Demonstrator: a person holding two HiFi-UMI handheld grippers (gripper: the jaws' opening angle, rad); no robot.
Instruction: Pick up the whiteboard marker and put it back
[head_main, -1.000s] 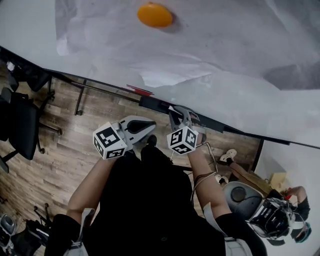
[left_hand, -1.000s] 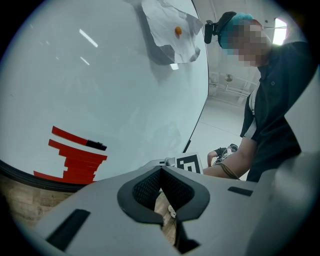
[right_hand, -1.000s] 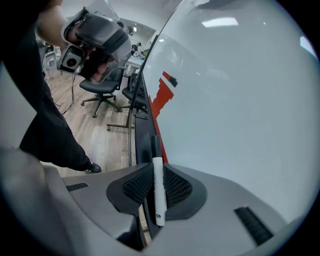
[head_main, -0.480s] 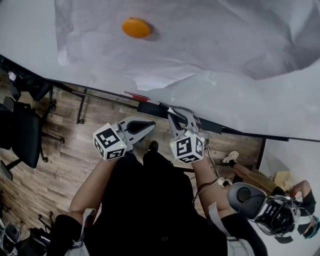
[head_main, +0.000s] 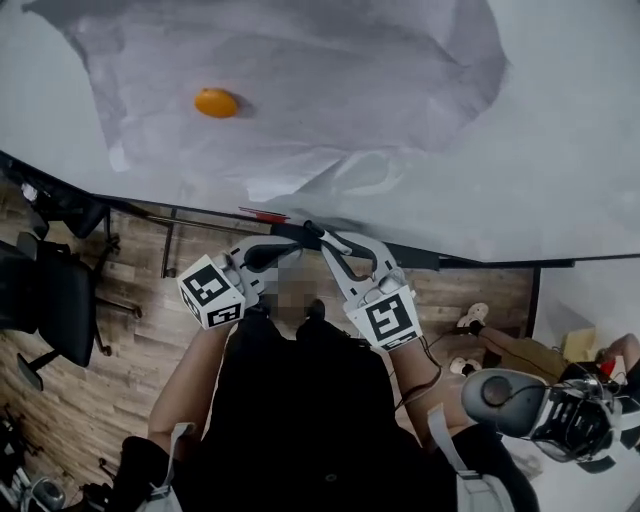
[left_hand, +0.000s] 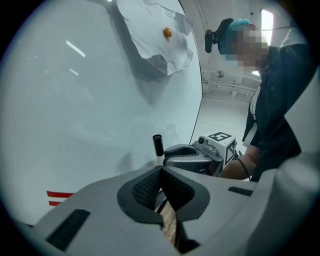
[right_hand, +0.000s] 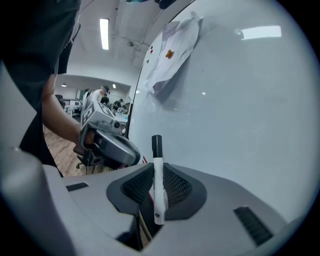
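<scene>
The whiteboard marker (right_hand: 158, 186), white with a black cap, stands upright between the pads of my right gripper (right_hand: 158, 172), which is shut on it. Its cap points at the whiteboard (right_hand: 235, 100). In the head view the right gripper (head_main: 330, 245) reaches to the board's lower edge, by the dark ledge (head_main: 425, 258). My left gripper (head_main: 285, 248) sits just left of it, and in its own view the left gripper (left_hand: 161, 174) is shut with nothing between its pads. From there the marker's cap (left_hand: 158, 146) and the right gripper (left_hand: 192, 157) show close ahead.
An orange magnet (head_main: 216, 102) pins a crumpled white sheet (head_main: 300, 90) to the whiteboard (head_main: 560, 150). A black office chair (head_main: 50, 300) stands on the wooden floor at left. Another person with headgear (head_main: 560, 420) crouches at lower right.
The head view has swung so more of the board shows and the magnet sits lower left. My right gripper has stretched forward to the board's lower edge; the left stays beside it.
</scene>
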